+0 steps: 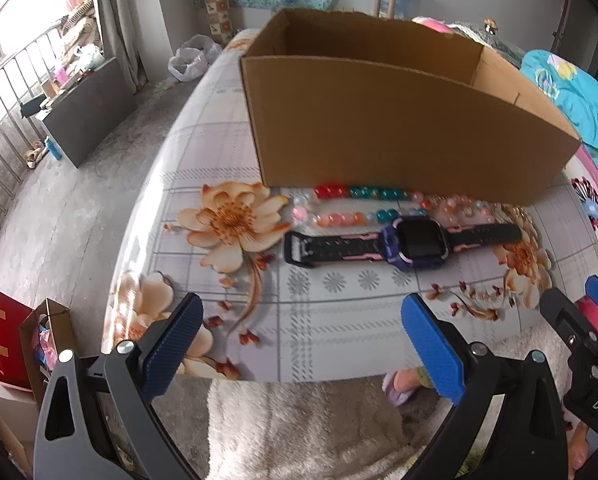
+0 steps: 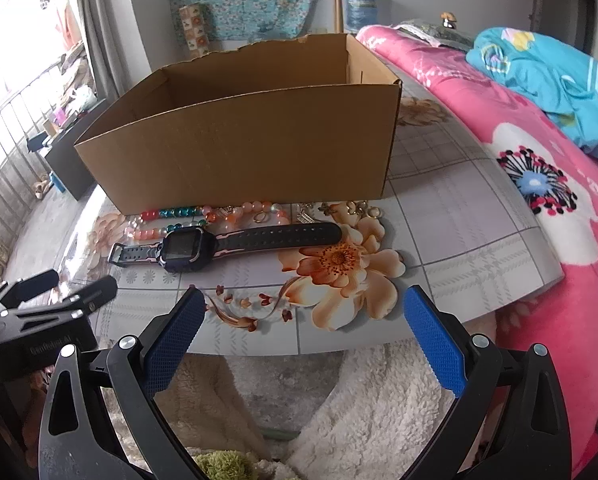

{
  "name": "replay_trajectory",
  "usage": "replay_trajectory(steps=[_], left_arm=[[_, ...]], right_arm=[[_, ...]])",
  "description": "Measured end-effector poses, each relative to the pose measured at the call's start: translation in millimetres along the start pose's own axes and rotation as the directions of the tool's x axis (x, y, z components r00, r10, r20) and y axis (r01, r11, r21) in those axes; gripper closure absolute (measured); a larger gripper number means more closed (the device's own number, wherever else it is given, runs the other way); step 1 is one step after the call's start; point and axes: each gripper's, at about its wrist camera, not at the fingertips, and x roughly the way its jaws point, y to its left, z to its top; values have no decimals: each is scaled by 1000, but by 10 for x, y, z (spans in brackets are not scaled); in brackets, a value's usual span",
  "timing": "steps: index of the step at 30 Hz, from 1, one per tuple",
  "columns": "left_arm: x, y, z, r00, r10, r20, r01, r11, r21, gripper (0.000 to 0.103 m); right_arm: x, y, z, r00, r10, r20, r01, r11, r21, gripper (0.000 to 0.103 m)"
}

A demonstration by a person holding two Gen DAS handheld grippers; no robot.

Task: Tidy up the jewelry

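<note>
We are holding the left gripper [image 1: 301,308] over the near table edge, its blue-padded fingers [image 1: 171,340] spread wide and grasping nothing. At twelve o'clock from it the smartwatch [image 1: 407,246] is lying flat on the flowered tablecloth [image 1: 339,320], strap stretched sideways. Just beyond, a beaded bracelet [image 1: 351,206] is sitting against the front wall of the open cardboard box [image 1: 399,132]. Moving rightward, we are seeing small gold earrings [image 2: 363,210] at one o'clock of the watch, beside the box's corner. We are keeping the right gripper [image 2: 305,306] released too, fingers [image 2: 431,336] apart over the orange flower print, empty.
</note>
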Motion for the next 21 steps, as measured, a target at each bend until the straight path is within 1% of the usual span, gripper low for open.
replay_trajectory(steps=[4,6,7,9,11,13,15,16,18,19,21], left_arm=[[20,96,3,999,-6,49,6,1000,1,6],[3,157,22,995,-49,83,48,999,12,6],[-13,211,19,990,-85,115,85,996,13,6],[-66,304,17,974,-137,179,138,990,3,6],[-99,388,25,960,-162,229,167,986,-4,6],[-78,422,62,960,-160,232,165,986,1,6],[-25,450,95,961,-176,215,179,984,6,6],[6,477,104,962,-181,205,184,983,5,6],[69,438,104,965,-194,175,197,980,4,6],[121,432,113,967,-203,154,205,979,2,6],[197,419,113,965,-223,136,225,974,-5,6]], right_arm=[[27,20,-6,1000,26,6,-26,1000,-16,8],[42,29,2,999,39,14,-38,999,-30,8],[55,35,10,999,47,19,-46,998,-40,8],[106,60,37,998,60,21,-59,996,-70,8],[176,80,82,997,72,17,-70,993,-91,8],[264,114,148,994,109,4,-108,988,-107,13],[350,198,219,988,154,-12,-154,978,-138,19],[381,239,246,984,176,-17,-177,972,-154,21],[463,367,307,973,227,-36,-230,954,-195,28],[498,413,325,968,248,-45,-252,945,-208,30],[593,531,354,954,290,-74,-299,926,-232,40]])
